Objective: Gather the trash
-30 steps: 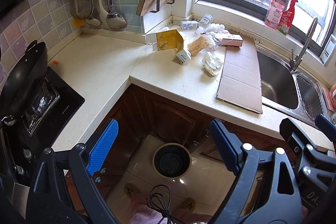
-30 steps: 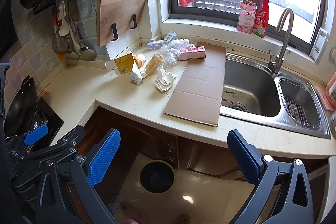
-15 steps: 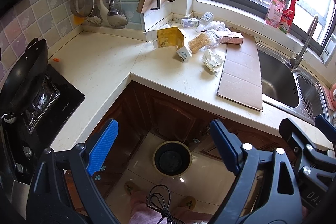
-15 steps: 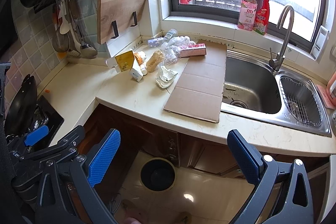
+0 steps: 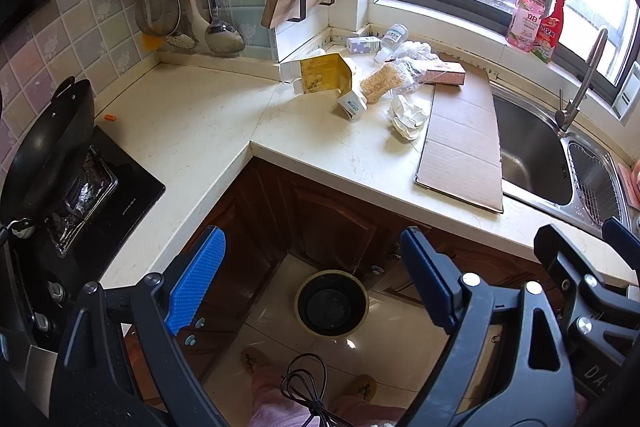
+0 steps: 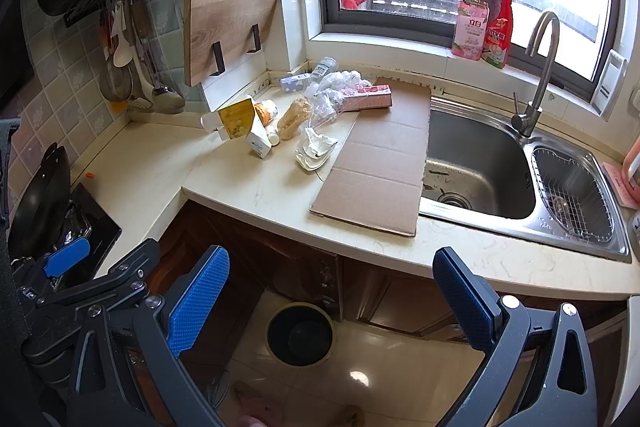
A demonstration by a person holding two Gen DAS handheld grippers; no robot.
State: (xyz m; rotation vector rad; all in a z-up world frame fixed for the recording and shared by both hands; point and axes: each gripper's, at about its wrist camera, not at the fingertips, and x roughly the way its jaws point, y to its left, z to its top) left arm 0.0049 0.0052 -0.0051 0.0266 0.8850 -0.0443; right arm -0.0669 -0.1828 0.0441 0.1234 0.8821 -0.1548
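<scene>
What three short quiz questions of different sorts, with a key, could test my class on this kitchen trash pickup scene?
1. True or false: the flattened cardboard lies on the counter directly left of the sink.
2. Multiple choice: the bin stands A) on the counter, B) in the sink, C) on the floor below the counter.
3. Fill in: the left gripper and right gripper both have jaws that stand ____, with nothing between them.

Key: 1 true; 2 C; 3 open.
</scene>
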